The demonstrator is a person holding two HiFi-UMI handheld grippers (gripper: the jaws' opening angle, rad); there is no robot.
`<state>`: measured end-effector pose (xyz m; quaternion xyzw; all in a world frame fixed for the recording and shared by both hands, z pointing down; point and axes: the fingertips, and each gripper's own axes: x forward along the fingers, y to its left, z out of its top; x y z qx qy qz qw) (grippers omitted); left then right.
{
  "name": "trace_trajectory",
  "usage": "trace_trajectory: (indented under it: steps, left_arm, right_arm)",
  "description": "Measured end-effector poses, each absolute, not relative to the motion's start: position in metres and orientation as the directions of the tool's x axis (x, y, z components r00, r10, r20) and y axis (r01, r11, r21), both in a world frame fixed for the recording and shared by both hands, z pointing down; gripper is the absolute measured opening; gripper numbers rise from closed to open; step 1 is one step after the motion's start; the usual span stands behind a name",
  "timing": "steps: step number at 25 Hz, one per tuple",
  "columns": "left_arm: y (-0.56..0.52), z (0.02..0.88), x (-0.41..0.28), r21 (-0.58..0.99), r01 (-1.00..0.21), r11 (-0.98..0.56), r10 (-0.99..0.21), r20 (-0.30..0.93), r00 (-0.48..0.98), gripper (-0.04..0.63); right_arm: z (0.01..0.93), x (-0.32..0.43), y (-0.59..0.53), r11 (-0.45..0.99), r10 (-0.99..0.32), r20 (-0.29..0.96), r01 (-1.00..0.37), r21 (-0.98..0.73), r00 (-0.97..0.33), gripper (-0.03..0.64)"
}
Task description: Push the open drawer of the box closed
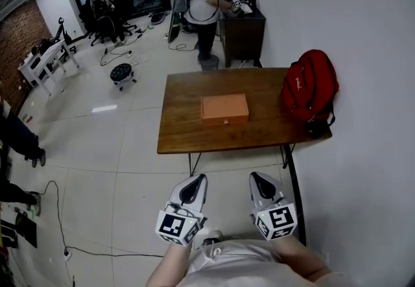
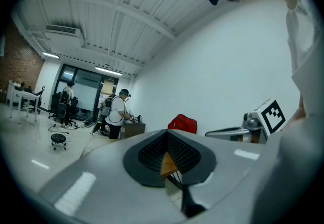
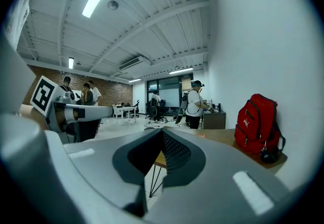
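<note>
Box (image 1: pixel 224 109) drawer, starting from the fingers. Left gripper (image 2: pixel 166 134) has its fingers (image 2: pixel 148 153) pressed together at the tips, nothing btwn them. Right gripper (image 3: pixel 162 131) is the same: tips meeting, empty. In head view both hang side by side close to the person's body, over the floor (image 1: pixel 130 175), well apart from the desk (image 1: pixel 188 130) and pointing toward it.

Box lies flat about mid-desk, long side facing the person, w/ a small knob (image 1: pixel 225 122) centred on the near face. That face looks flush w/ the body, i.e. drawer seems in or nearly so. It's too small to tell if a sliver sticks out. That fits a shut drawer or one only slightly out, so no call on what's left.

Handling, as judgement:
- **Material:** orange, looks like card or light board, so prob. light and a bit flexible.
- **Sliding:** on the smooth wooden top the whole box will likely slide if shoved on the front alone.
- **Contact, if a push is needed:** flat drawer front beside the knob, closed fingertips as pusher, no pinch. Other gripper braced on the far side.
- **Force:** gentle, since thin walls may dent.

Red backpack (image 1: pixel 309 91) sits at the desk's right end, well apart from the box, no obstacle.
</note>
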<state>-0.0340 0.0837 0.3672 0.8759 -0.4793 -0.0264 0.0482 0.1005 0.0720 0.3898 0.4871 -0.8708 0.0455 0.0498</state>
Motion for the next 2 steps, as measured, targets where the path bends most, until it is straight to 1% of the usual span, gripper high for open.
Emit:
trace_trajectory:
  steps: [2]
  left_arm:
    - [0.0842,0.367,-0.0329,0.111,-0.836,-0.537,-0.842,0.002,0.54,0.006]
  right_arm:
    - [0.3901,0.1012,0.0724,0.52,-0.844,0.133,-0.854,-0.032,-0.519,0.003]
